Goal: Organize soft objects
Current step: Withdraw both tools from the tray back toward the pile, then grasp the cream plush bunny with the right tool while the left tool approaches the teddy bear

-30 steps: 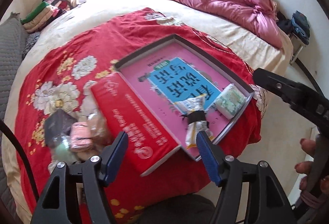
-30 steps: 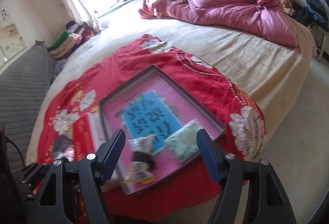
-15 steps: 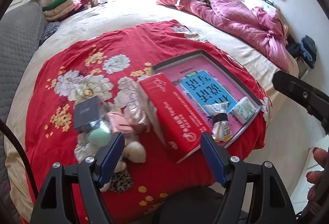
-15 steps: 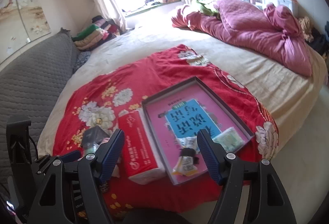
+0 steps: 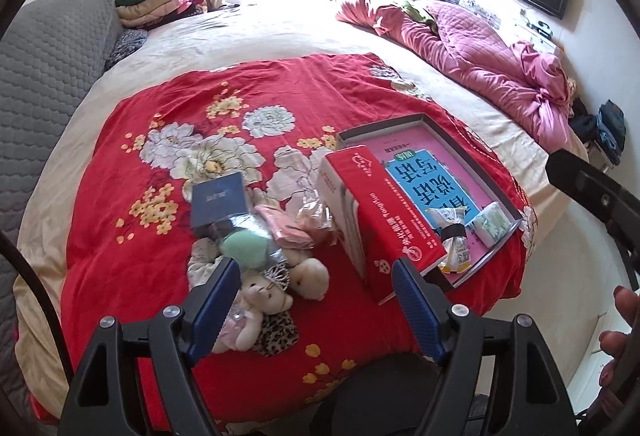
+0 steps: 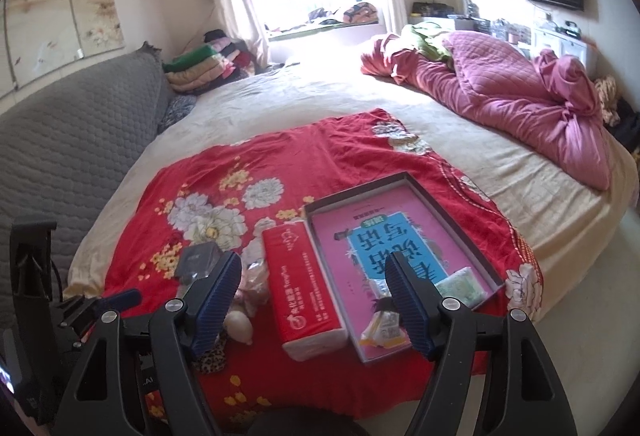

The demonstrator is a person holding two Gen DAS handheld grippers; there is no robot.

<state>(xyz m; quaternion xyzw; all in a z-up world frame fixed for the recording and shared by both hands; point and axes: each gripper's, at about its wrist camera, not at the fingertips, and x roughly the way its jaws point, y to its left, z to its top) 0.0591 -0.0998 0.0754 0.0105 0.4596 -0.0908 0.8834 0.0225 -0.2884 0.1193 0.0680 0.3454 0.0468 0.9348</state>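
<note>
Red floral cloth [image 5: 280, 91] covered bed. Left gripper [image 5: 316, 288], right gripper [image 6: 312, 292] gaped wide, empty, right's jaws just widening. Risk: plush bear [image 5: 260, 300], lower centre, tangled in heap, might drag neighbours.

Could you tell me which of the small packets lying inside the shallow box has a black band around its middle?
The yellow-and-white packet at the near corner of the shallow box; the pale green patterned packet beside it has no band.

Large Chinese characters on the blue panel [image 5: 431, 184] in the tray, upside down, not legible. Red pack [image 5: 384, 211]: small white print, unreadable.
</note>
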